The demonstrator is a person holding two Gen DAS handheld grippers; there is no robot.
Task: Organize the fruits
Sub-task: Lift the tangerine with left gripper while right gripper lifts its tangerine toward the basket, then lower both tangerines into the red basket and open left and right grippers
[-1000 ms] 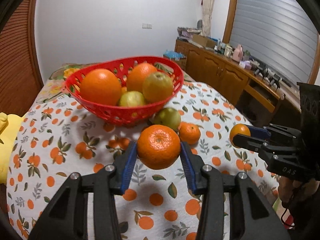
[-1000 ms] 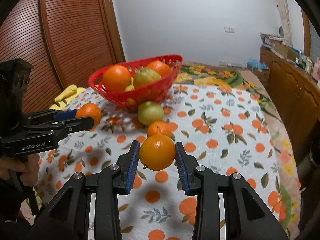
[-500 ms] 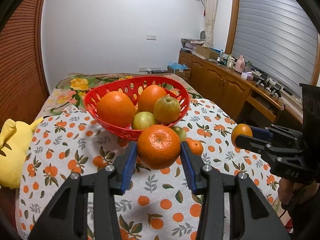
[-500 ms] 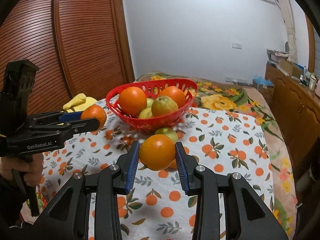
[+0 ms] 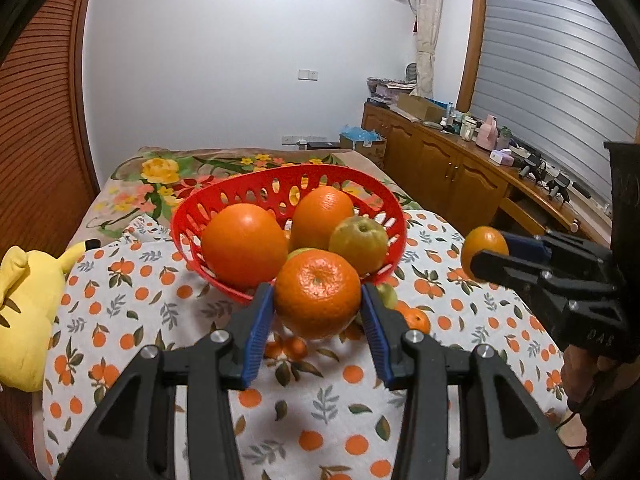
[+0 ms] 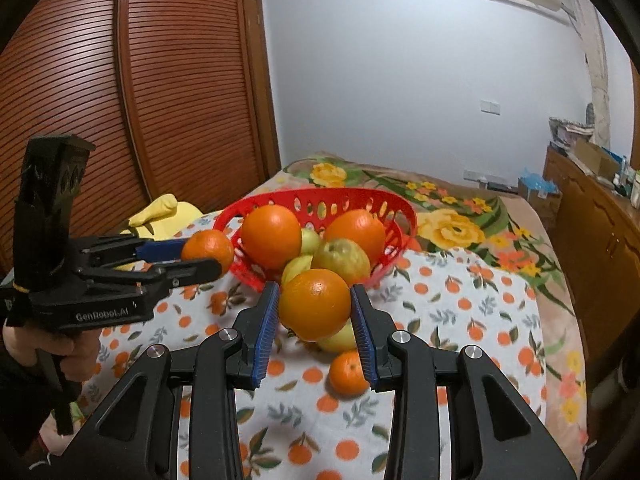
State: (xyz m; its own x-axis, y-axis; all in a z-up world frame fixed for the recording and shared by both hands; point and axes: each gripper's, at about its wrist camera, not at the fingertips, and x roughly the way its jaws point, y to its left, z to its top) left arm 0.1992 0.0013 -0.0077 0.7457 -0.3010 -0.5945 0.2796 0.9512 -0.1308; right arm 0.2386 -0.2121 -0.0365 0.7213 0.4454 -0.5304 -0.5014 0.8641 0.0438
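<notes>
My left gripper [image 5: 318, 308] is shut on a mandarin [image 5: 317, 294] and holds it in the air just short of the red basket's [image 5: 224, 200] near rim. My right gripper [image 6: 315, 312] is shut on an orange [image 6: 315, 304], also raised in front of the basket [image 6: 376, 200]. The basket holds two big oranges [image 5: 244, 244] and several green-yellow fruits [image 5: 358, 240]. A green fruit [image 6: 338, 340] and a small mandarin [image 6: 348, 372] lie on the cloth in front of the basket, partly hidden by my grippers. Each gripper shows in the other's view: the right [image 5: 476, 256], the left [image 6: 212, 260].
The table wears an orange-print cloth [image 5: 120, 320] over a floral one [image 6: 452, 228]. A yellow plush toy [image 5: 24, 300] lies at the table's left edge. Wooden cabinets [image 5: 448, 168] with clutter stand to the right, a slatted wooden door [image 6: 80, 100] to the left.
Both grippers have risen with their fruit and now look down into the basket from higher up. Both stay shut on their fruit.
</notes>
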